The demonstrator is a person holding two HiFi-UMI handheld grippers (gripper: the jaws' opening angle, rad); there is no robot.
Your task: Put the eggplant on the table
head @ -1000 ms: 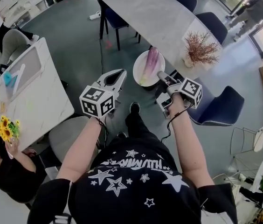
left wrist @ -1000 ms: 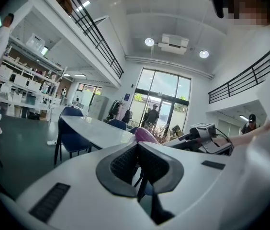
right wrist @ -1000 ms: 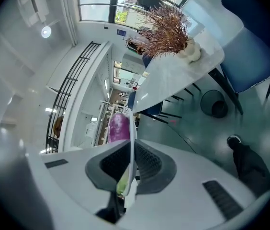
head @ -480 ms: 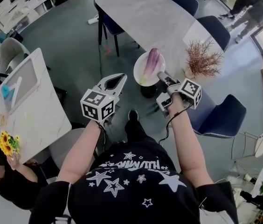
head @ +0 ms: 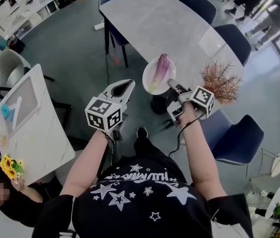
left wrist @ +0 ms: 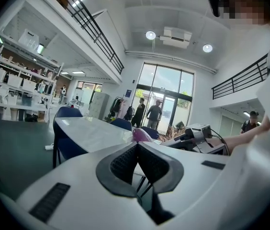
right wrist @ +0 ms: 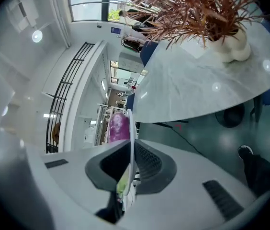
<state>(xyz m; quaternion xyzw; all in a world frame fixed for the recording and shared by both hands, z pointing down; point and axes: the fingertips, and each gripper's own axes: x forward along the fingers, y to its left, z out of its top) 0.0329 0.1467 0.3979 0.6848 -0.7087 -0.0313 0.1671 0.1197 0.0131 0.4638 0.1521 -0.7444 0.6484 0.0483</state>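
A purple eggplant (head: 161,67) lies on a white plate (head: 150,81) held level in the air just off the near edge of the long marble table (head: 155,21). My right gripper (head: 172,85) is shut on the plate's rim; in the right gripper view the plate (right wrist: 131,143) runs edge-on between the jaws with the eggplant (right wrist: 118,126) beyond. My left gripper (head: 122,87) hovers left of the plate, shut with nothing in it. From the left gripper view the eggplant (left wrist: 141,135) peeks over the closed tips.
A white vase of dried reddish twigs (head: 223,82) stands on the table's near right corner. Dark blue chairs (head: 233,139) ring the table. A smaller white table (head: 28,118) is at the left, with a seated person holding yellow flowers (head: 10,166).
The table and the twig vase have shifted nearer and lower in the head view as I step forward. The plate with the eggplant stays in the right gripper; the left gripper keeps its place.
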